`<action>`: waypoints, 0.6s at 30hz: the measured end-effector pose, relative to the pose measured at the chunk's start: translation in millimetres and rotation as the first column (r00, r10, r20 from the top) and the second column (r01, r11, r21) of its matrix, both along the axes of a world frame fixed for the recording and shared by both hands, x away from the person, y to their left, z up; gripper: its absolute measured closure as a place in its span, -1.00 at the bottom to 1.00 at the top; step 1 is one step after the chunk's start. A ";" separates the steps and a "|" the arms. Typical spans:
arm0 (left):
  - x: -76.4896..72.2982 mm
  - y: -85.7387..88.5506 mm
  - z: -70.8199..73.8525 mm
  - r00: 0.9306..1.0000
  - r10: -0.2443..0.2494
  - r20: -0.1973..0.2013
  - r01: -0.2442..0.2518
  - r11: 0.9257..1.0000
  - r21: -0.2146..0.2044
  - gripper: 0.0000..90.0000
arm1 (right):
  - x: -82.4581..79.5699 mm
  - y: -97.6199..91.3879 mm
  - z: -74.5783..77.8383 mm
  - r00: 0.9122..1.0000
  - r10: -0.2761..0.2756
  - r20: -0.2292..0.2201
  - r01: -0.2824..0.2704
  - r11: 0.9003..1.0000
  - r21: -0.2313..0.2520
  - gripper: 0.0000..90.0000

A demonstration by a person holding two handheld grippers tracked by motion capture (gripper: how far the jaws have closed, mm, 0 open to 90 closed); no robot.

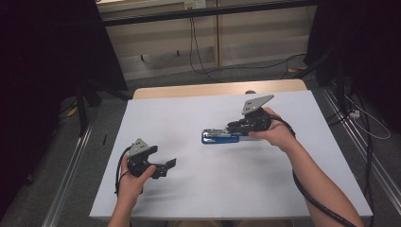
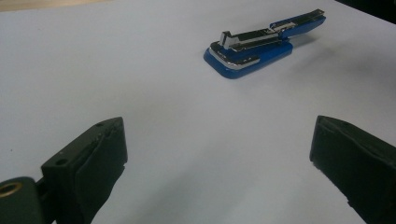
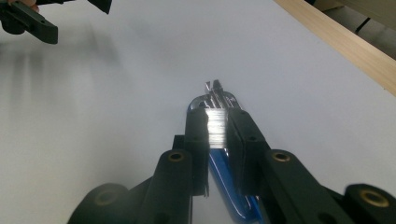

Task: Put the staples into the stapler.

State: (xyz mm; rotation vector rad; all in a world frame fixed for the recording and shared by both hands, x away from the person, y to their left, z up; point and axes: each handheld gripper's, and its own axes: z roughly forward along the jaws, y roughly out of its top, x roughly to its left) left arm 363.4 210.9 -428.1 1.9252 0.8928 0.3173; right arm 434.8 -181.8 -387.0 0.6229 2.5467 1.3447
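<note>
A blue and chrome stapler [image 1: 215,137] lies a little right of the middle of the white table [image 1: 198,189]. My right gripper [image 1: 234,127] is shut on its rear end, and the hand comes in from the right. In the right gripper view the two jaws pinch the stapler [image 3: 215,100] from both sides, and its nose points away from me. My left gripper [image 1: 170,163] hovers at the front left, open and holding nothing. In the left gripper view its jaws [image 2: 219,149] stand wide apart, with the stapler [image 2: 254,46] well beyond them.
A wooden strip [image 1: 217,89] runs along the table's far edge. Cables [image 1: 198,56] trail over the floor behind it. Dark stands [image 1: 85,99] and metal rails flank the table. The left gripper [image 3: 32,21] shows far off in the right gripper view.
</note>
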 end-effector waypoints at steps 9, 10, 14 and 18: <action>0.0 0.0 -0.3 1.000 0.000 -0.003 0.000 1.000 0.002 -0.91 | 7.2 3.3 -0.8 1.000 0.002 -0.005 -0.002 1.000 -0.011 0.76; 0.0 0.0 -0.3 1.000 0.000 -0.003 0.000 1.000 0.002 -0.91 | 7.9 3.6 -1.1 1.000 0.005 -0.008 -0.005 1.000 -0.009 0.76; 0.0 0.1 0.0 1.000 0.000 -0.001 0.000 1.000 0.000 -0.91 | 11.0 4.4 -1.8 1.000 0.010 -0.015 -0.010 1.000 -0.005 0.76; 0.4 0.2 -0.3 1.000 -0.001 -0.001 0.001 1.000 0.001 -0.91 | 13.7 4.9 -1.7 1.000 0.017 -0.018 -0.017 1.000 -0.003 0.76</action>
